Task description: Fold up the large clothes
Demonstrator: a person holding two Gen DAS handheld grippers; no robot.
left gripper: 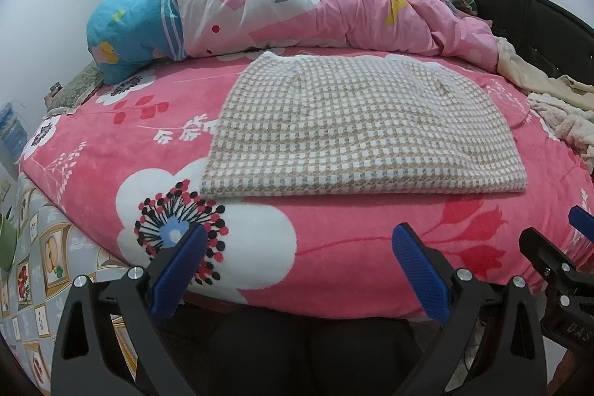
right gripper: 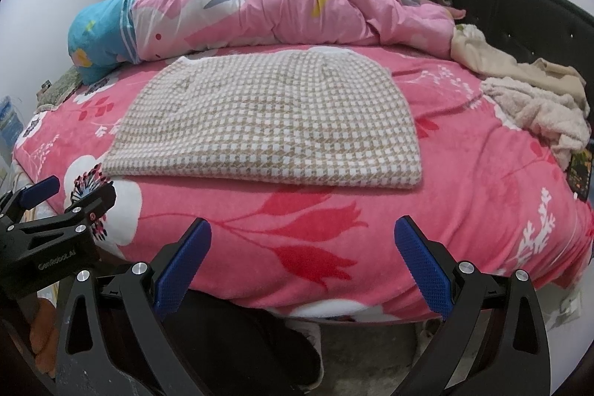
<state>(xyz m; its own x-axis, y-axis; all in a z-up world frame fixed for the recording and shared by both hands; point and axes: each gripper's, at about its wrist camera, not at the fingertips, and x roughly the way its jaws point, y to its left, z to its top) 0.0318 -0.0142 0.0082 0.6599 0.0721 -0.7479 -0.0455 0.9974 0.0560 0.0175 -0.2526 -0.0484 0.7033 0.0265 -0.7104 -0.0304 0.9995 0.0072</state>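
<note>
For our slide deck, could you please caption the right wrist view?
Open right gripper hovers before a folded beige-and-white checked knit garment on a pink floral fleece bedspread.

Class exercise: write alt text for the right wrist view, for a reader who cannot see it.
A folded beige-and-white checked garment lies flat on a pink floral bedspread, beyond the open, empty right gripper. A rumpled pink duvet is heaped behind it, and the left gripper shows at the left edge.

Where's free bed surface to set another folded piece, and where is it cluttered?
Free: the pink floral blanket strip between the folded beige-and-white checked garment and the near bed edge, plus the patch left of it. Crowded: the pink quilt behind, and the cream fleece pile to the right.
</note>
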